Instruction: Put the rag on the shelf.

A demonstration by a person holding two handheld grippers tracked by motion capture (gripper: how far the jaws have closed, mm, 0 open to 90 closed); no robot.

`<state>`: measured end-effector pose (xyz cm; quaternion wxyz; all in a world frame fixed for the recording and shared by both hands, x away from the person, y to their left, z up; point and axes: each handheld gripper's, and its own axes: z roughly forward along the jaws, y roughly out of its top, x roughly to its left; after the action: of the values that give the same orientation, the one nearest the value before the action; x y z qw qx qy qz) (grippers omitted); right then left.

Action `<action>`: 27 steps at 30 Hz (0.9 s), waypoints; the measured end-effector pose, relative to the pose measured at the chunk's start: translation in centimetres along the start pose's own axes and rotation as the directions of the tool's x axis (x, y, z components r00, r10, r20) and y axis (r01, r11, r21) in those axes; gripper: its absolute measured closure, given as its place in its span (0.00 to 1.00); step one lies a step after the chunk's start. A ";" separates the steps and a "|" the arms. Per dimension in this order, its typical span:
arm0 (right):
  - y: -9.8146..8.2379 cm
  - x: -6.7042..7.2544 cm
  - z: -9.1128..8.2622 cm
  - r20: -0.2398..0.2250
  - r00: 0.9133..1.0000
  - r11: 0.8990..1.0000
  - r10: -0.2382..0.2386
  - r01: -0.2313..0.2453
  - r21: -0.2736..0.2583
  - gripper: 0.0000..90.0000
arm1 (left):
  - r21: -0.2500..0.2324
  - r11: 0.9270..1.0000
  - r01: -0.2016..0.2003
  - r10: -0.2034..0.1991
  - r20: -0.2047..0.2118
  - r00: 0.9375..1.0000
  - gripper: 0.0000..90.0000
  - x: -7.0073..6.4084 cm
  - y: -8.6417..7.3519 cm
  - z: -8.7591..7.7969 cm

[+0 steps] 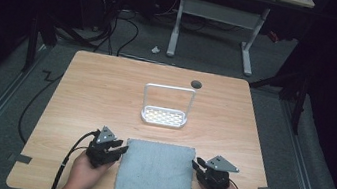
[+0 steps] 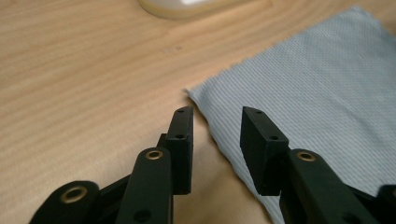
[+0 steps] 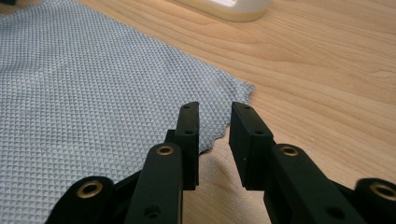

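A grey cloth is lying flat on the wooden table, spread at the near edge between the person's two hands. The left gripper is sitting just beside the cloth's far left corner, its jaws standing partly apart with nothing pinched between them; in the left gripper view the cloth's edge is running under the gap and one jaw is hanging over the fabric while the other is over bare wood. The right gripper is sitting just beside the cloth's far right corner, its jaws likewise parted a little and gripping nothing; in the right gripper view the wavy cloth border is lying just ahead of the tips. Beyond the cloth, toward the middle of the table, a small white rack with a tall wire loop is standing upright, well apart from the cloth. A dark round spot is showing farther back still.
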<state>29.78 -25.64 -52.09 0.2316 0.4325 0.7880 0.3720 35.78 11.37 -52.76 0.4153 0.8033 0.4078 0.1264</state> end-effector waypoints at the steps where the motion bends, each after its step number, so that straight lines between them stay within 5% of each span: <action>1: 0.0 0.0 0.0 -0.001 1.000 1.000 0.001 -0.001 0.002 0.82 | 0.001 1.000 0.005 -0.005 -0.007 1.000 0.72 0.1 0.2 0.3; 7: 0.3 0.2 -0.1 -0.002 1.000 1.000 0.001 -0.001 -0.007 0.80 | 0.019 1.000 0.001 -0.001 -0.009 1.000 0.73 0.1 1.1 2.2; 11: 0.3 0.3 0.0 0.008 1.000 1.000 -0.010 0.010 -0.006 0.79 | 0.017 0.999 -0.042 0.043 -0.046 0.998 0.85 -0.4 0.9 2.2; 16: 0.5 0.2 0.2 -0.006 1.000 1.000 0.015 -0.015 0.013 0.76 | 0.021 0.999 -0.049 0.049 -0.033 0.998 0.96 -0.5 0.9 2.3; 27: 2.4 -0.8 2.4 0.014 0.996 0.995 0.093 -0.093 0.024 0.62 | 0.020 1.000 -0.010 0.010 0.002 1.000 0.98 0.0 0.8 2.2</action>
<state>33.08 -24.60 -51.64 0.2139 0.4739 0.7701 0.3696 37.40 9.85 -53.46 0.4072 0.8094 0.4046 0.1235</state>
